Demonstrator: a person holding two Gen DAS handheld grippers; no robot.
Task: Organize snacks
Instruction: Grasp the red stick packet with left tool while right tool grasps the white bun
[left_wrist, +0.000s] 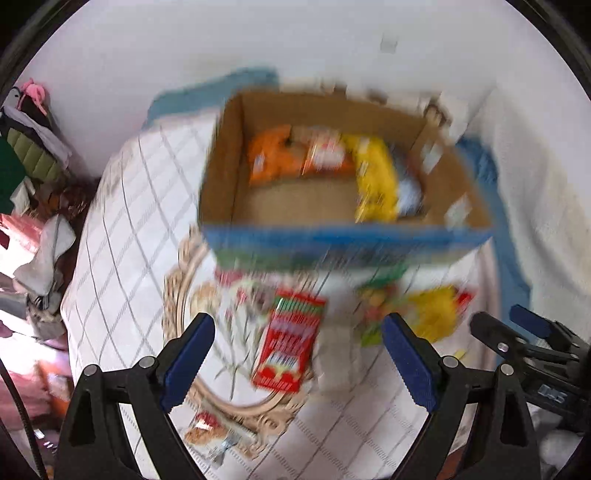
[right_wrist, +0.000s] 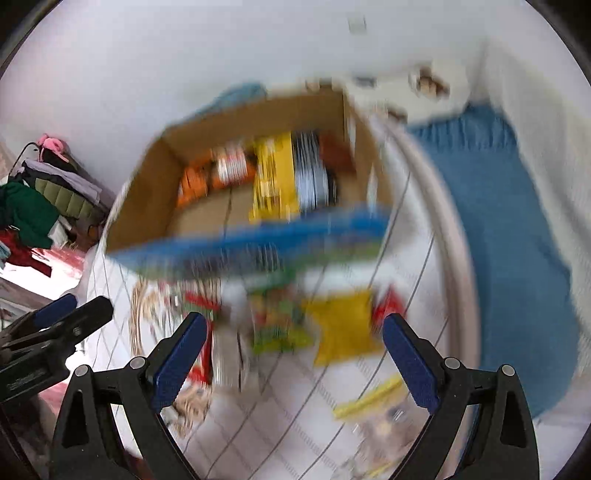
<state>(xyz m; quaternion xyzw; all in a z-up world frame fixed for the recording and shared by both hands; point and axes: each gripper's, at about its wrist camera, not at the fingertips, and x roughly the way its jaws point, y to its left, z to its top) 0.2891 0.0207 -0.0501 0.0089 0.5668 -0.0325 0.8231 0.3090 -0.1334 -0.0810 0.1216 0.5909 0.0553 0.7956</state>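
Note:
Both views are motion-blurred. A cardboard box (left_wrist: 332, 199) with a blue front holds orange, yellow and dark snack packs; it also shows in the right wrist view (right_wrist: 236, 206). In front of it on the white checked cloth lie a red snack box (left_wrist: 288, 347), a green pack (left_wrist: 376, 306) and a yellow pack (left_wrist: 436, 310). In the right wrist view the green pack (right_wrist: 277, 325) and yellow pack (right_wrist: 343, 328) lie between the fingers. My left gripper (left_wrist: 299, 362) is open and empty above the red box. My right gripper (right_wrist: 295, 362) is open and empty.
The table (left_wrist: 122, 229) has a white checked cloth with an ornate oval print. A blue cloth (right_wrist: 509, 229) lies at the right. A small snack packet (left_wrist: 207, 435) lies near the front edge. Piled clothes (left_wrist: 26, 155) sit at the far left. A yellow stick packet (right_wrist: 369, 398) lies near the right gripper.

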